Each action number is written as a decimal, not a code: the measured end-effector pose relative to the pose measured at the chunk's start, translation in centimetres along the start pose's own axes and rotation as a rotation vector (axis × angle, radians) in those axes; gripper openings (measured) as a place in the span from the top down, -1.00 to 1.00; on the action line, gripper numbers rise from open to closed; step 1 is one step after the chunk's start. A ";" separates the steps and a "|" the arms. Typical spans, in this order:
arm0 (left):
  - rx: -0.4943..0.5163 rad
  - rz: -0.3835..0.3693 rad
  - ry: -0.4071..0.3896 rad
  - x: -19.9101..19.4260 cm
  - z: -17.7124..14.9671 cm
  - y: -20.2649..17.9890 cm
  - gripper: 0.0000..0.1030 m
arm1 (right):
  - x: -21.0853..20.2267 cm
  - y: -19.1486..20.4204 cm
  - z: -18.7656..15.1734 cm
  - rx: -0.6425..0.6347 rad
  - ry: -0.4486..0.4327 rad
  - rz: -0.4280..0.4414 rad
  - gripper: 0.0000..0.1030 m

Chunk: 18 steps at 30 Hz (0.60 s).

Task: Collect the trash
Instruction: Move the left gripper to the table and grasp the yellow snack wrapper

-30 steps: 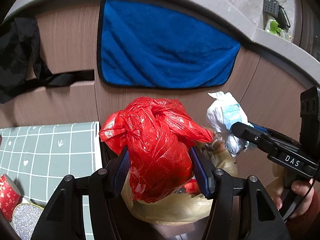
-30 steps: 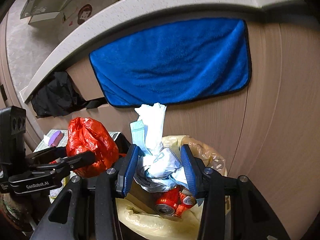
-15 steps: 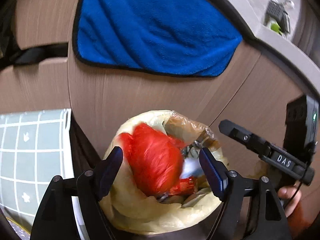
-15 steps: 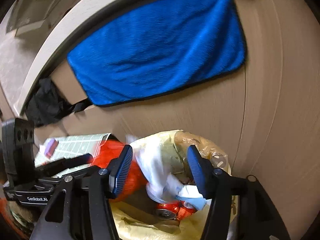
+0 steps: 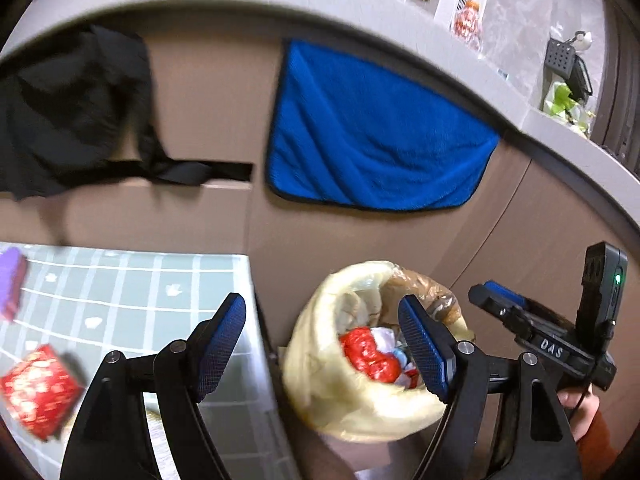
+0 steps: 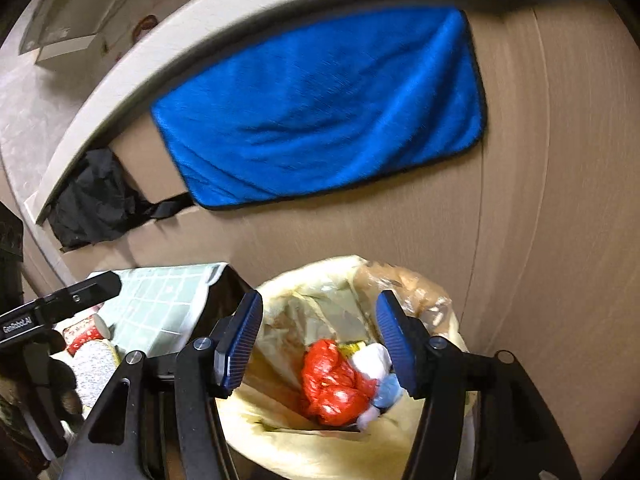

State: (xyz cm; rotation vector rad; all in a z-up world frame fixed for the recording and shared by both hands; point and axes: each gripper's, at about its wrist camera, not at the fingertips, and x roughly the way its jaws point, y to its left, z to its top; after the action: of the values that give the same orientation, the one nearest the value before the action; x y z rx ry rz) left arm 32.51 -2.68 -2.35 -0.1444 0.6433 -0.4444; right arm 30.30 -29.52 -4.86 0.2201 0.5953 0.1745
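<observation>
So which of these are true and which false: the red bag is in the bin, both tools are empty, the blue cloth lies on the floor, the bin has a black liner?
1. The red bag lies inside the bin. True.
2. The left tool and the right tool both hold nothing. True; their jaws have just been opening and stand apart, empty.
3. The blue cloth lies on the floor. False; it hangs against the cabinet front.
4. The bin has a black liner. False; the liner is pale yellow.
</observation>
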 end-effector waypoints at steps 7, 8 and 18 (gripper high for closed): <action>-0.037 0.101 -0.044 -6.7 -1.5 5.8 -0.53 | -1.3 6.1 0.2 -0.108 -0.044 0.061 -0.10; -0.056 0.121 -0.049 -7.8 -1.9 7.3 -0.53 | -1.2 7.1 0.1 -0.125 -0.039 0.077 -0.10; -0.310 0.375 -0.036 -17.6 -9.2 19.4 -0.53 | 1.9 16.5 -2.5 -0.221 0.073 0.250 -0.10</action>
State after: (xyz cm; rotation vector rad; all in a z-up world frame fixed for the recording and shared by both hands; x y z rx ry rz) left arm 21.30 22.59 -5.22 -0.3183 0.6837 0.0213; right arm 28.79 -12.87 -3.69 0.0735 0.6150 0.4895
